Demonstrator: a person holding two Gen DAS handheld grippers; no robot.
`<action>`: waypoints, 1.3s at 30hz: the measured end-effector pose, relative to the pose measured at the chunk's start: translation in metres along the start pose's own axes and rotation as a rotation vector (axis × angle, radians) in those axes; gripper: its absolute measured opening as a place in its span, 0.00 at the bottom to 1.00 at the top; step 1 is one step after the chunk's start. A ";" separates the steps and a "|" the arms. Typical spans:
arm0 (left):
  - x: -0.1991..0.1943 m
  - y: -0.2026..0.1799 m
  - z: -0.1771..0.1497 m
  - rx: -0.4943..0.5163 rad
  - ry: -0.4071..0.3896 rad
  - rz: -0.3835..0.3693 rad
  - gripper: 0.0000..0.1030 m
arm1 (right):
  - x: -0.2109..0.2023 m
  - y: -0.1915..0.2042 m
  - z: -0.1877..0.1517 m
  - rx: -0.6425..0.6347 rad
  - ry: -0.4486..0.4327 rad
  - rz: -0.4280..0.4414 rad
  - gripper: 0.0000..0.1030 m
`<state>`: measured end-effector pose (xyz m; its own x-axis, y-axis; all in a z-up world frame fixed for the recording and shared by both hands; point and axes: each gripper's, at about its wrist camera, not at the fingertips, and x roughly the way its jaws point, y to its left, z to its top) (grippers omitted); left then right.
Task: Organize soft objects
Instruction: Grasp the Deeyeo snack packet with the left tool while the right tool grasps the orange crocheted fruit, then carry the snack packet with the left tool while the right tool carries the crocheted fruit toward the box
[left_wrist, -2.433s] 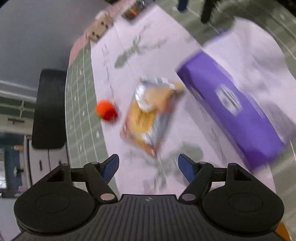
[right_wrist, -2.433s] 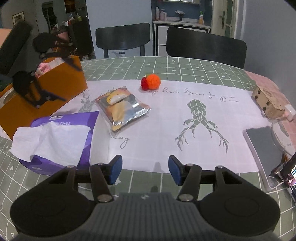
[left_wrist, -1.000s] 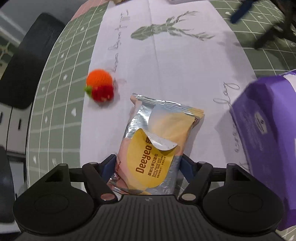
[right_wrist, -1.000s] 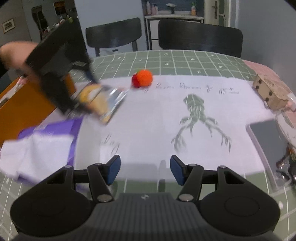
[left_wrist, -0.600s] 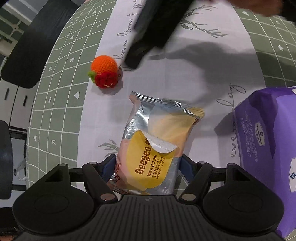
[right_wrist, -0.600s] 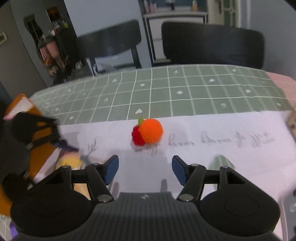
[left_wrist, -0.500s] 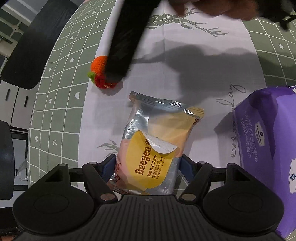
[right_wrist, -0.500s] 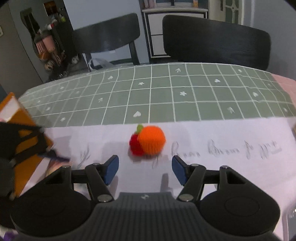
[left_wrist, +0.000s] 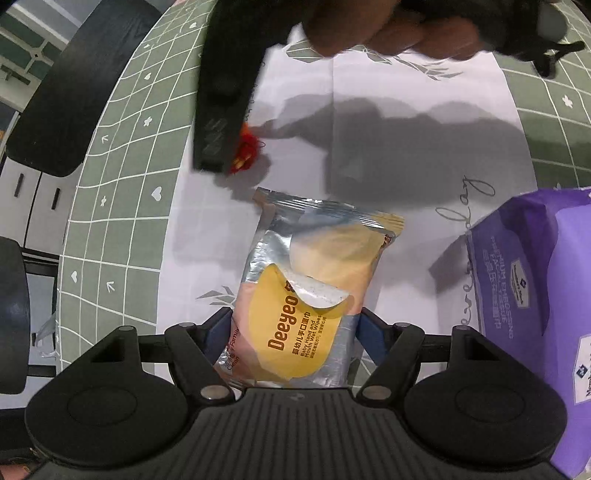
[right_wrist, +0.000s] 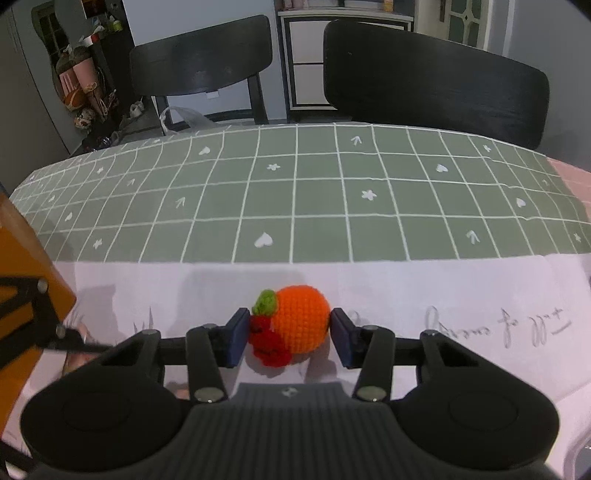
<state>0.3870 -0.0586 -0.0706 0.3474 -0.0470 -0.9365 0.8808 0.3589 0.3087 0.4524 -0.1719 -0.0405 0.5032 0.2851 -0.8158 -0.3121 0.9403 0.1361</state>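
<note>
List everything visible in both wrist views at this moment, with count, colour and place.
Deeyeo wet wipes pack: 1, yellow-silver, on white runner, between left claw's fingers.
Crochet orange toy: 1, orange, red, green leaf, on runner between right claw's fingers.
Tissue pack: 1, purple, beside wipes.
Box: 1, orange, left edge.
Tablecloth: 1, green, white grid.
Chairs: 2, black, behind table.
Left claw: black, blue pads.
Right claw: same.
</note>
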 end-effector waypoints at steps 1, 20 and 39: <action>0.000 0.001 0.000 -0.004 -0.003 -0.001 0.78 | -0.005 -0.003 -0.002 0.001 -0.002 -0.001 0.46; -0.115 -0.019 -0.017 -0.029 -0.090 0.140 0.71 | -0.142 0.011 -0.053 -0.190 -0.075 -0.032 0.46; -0.199 -0.114 -0.157 -0.121 -0.174 0.155 0.71 | -0.241 0.143 -0.126 -0.421 -0.109 0.117 0.46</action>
<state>0.1674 0.0559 0.0542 0.5345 -0.1385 -0.8337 0.7716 0.4826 0.4145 0.1849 -0.1296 0.1043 0.5197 0.4244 -0.7414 -0.6616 0.7490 -0.0350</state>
